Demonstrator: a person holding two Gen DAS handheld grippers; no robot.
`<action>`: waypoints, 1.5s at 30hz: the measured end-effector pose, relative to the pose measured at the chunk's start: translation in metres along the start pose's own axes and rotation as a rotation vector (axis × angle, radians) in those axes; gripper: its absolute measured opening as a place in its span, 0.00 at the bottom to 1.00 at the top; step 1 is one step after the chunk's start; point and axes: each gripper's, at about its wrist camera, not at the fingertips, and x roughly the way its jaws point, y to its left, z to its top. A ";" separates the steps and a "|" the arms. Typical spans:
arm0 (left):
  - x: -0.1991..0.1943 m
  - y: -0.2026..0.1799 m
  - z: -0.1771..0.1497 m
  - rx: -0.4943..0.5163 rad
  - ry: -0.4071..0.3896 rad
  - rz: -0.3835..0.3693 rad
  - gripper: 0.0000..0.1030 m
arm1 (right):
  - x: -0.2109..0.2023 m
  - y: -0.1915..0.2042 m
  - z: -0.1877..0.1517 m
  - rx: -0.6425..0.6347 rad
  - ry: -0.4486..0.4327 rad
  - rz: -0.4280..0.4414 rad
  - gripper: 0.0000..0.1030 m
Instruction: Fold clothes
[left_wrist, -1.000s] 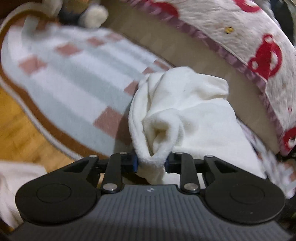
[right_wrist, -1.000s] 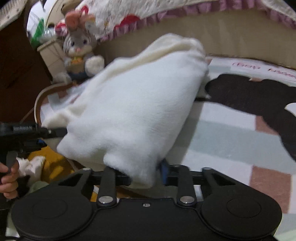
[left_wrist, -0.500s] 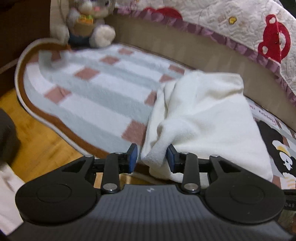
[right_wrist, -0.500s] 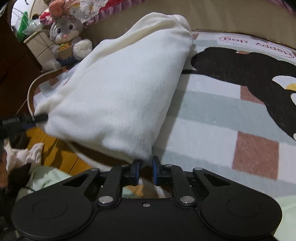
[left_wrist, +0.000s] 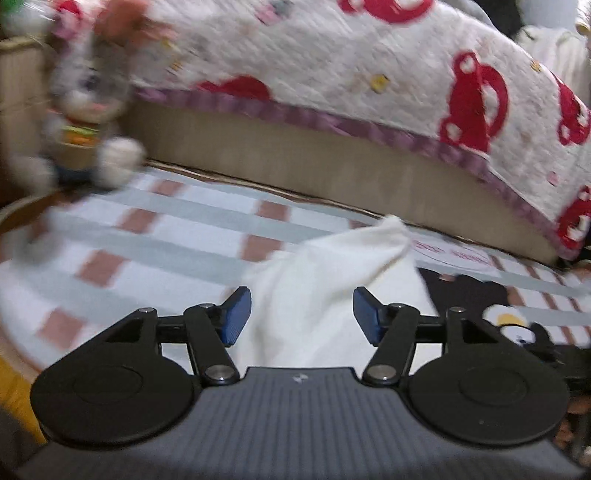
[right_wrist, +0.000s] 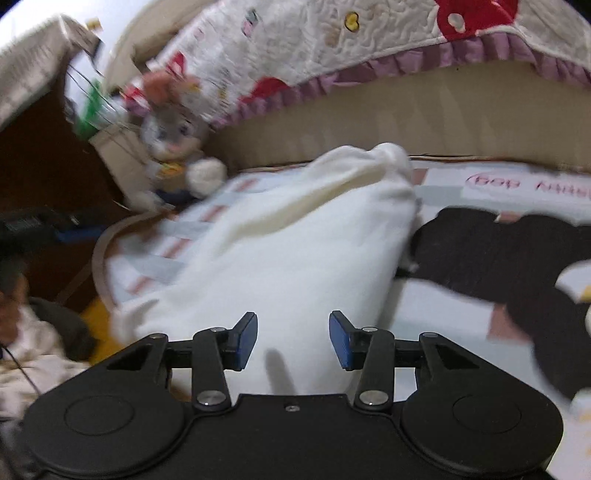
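A: Change since half a second back: both claws had their blue pads nipped on the near edge of the white fleece garment (right_wrist: 295, 258). Now the left gripper (left_wrist: 301, 315) and right gripper (right_wrist: 293, 339) are both spreading, pads clear of the cloth on either side.

B: Cloth between the jaws?

A: Seen between them in both views, but lying below and beyond, not pinched. It rests folded in a heap on the checked rug (left_wrist: 155, 251), its far corner near the bed base (left_wrist: 332, 173).

B: Pose of the 2 hands?

A: Both tilt downward over the garment's near edge, and both views now sit higher and take in more of the quilt (left_wrist: 369, 66) than before. Left claw has rolled; its horizon has levelled.

B: Anything else?

A: Plush rabbit (right_wrist: 173, 147) at the rug's far left corner. Blur is heavy, so whether the garment's edge has settled flat is uncertain.
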 end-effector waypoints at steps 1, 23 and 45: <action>0.020 0.000 0.008 -0.008 0.033 -0.020 0.61 | 0.009 -0.001 0.009 -0.010 0.002 -0.017 0.48; 0.185 -0.014 0.018 0.340 0.202 0.201 0.09 | 0.086 -0.089 0.010 0.252 -0.001 0.173 0.63; 0.248 -0.112 0.050 0.359 0.259 0.014 0.21 | 0.093 -0.097 0.002 0.342 0.039 0.245 0.69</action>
